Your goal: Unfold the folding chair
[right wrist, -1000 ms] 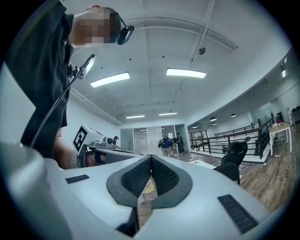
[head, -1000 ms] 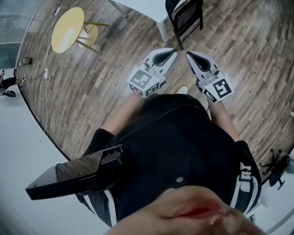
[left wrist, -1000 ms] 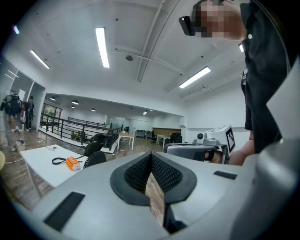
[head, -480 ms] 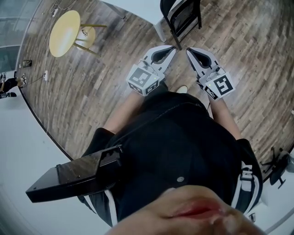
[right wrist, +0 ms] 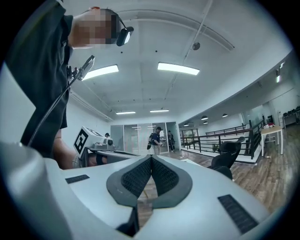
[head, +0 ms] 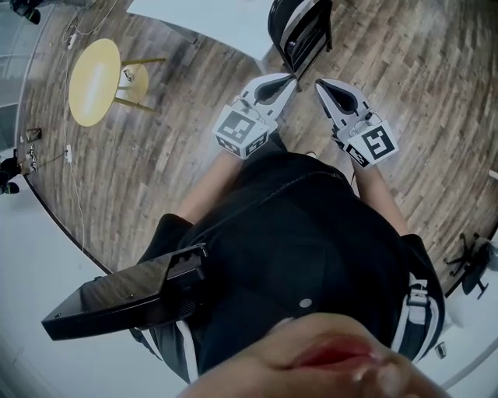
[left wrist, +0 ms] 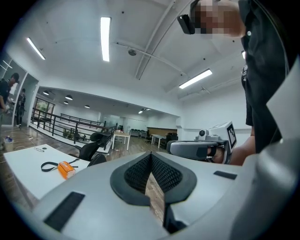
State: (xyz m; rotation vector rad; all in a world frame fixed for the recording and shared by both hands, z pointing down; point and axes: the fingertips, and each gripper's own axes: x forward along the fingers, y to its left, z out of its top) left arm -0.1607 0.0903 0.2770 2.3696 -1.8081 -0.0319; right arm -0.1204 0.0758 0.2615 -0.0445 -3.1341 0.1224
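The folded black chair (head: 300,33) stands at the top of the head view, beside a white table (head: 226,19). My left gripper (head: 292,78) is shut with nothing in it, its tip just short of the chair's lower frame. The right gripper (head: 318,84) is also shut and empty, a little to the right of the left one and just below the chair. In the left gripper view the pads (left wrist: 140,172) meet, and the right gripper (left wrist: 197,149) shows alongside. In the right gripper view the pads (right wrist: 161,174) meet too, with the left gripper (right wrist: 98,144) at the left.
A round yellow table (head: 93,71) stands on the wood floor at upper left. The white table carries an orange tool and a strap (left wrist: 65,168). Black office chairs (right wrist: 229,151) and railings lie ahead. People (right wrist: 154,138) stand far off. A wheeled base (head: 471,274) sits at right.
Both grippers have moved forward toward the folded chair, which now sits closer to their tips. The yellow table has slid left in the head view. Jaws stay shut.
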